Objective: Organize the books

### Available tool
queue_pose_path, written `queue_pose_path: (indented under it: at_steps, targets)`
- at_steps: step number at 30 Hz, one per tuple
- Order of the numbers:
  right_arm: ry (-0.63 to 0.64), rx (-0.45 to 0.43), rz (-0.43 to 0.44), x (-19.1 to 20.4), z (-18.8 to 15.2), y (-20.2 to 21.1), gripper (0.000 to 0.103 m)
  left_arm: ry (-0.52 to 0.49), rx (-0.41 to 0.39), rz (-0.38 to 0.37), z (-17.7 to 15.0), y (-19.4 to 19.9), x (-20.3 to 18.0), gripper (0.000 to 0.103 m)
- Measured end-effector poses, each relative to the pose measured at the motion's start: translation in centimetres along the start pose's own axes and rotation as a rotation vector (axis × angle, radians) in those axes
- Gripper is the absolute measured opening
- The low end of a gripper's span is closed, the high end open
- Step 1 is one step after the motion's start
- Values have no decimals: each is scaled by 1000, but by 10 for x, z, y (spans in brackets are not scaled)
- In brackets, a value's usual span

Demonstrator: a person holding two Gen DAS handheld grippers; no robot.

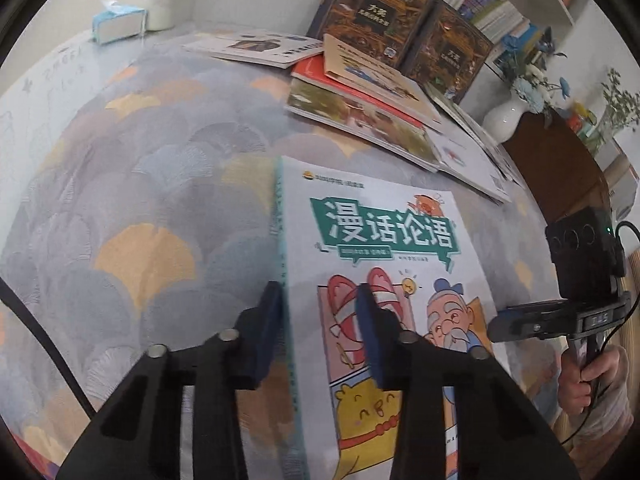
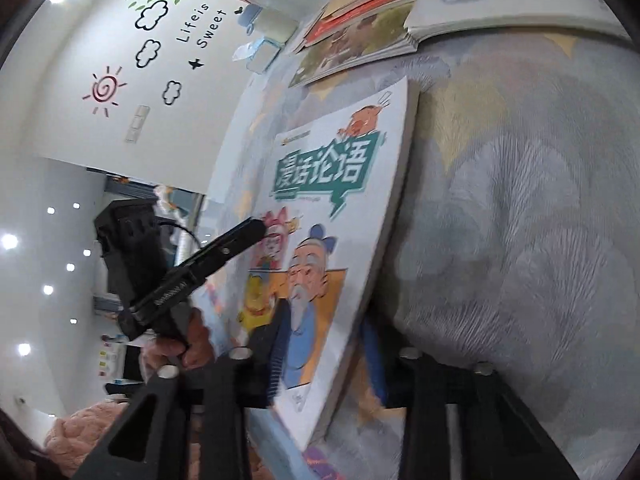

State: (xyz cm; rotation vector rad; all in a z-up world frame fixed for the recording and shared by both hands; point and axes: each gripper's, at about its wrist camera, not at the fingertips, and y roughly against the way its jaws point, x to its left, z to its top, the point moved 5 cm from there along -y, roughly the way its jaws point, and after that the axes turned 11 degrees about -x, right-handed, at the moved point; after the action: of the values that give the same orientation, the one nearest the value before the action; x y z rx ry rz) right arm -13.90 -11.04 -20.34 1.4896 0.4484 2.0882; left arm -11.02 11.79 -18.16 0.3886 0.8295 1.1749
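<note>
While my left gripper (image 1: 320, 300) pinches the comic book's (image 1: 384, 232) spine edge, my right gripper (image 2: 324, 344) clamps its opposite edge.

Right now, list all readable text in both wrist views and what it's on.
"漫话论语": teal title banner on the cartoon book, which both hand-held grippers clamp.
"Life is Sweet": decal on the white wall, right wrist view.
"大美": front label of the dark book leaning at the back; the line beneath is too small to read.
Unreadable: the cartoon book's subtitle strip and spine text, the flat book stack covers, the printed marking on the left hand-held gripper.
</note>
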Motion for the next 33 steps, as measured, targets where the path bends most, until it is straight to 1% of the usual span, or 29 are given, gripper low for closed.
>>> queue_pose_path:
  at_steps: [1, 4, 7, 9, 12, 14, 18, 22, 28, 33]
  targets:
    - [11, -8, -19, -1, 3, -3, 16, 3, 1, 4, 1, -1, 0, 29]
    - [-26, -34, -8, -4, 1, 0, 16, -6, 9, 31, 2, -3, -3, 29]
    - [14, -56, -57, 4, -2, 3, 17, -64, 6, 87, 2, 0, -11, 29]
    - [30, -68, -62, 11, -3, 5, 17, -90, -2, 107, 4, 2, -14, 29]
    - [28, -73, -29, 20, -2, 10, 17, -94, -13, 89, 8, 8, -16, 29]
    - [55, -73, -42, 27, -3, 12, 17, -101, -21, 72, 9, 12, -20, 29]
    - [73, -64, -62, 34, -6, 12, 17, -125, -27, 86, 9, 13, -25, 29]
    - [92, -65, -64, 45, -8, 16, 18, -127, -27, 66, 9, 16, -29, 29]
    - [113, -88, -62, 61, -5, 25, 19, -145, -51, 55, 14, 21, -39, 30]
    - [138, -113, -62, 75, 4, 35, 19, -153, -83, 31, 27, 30, -45, 30]
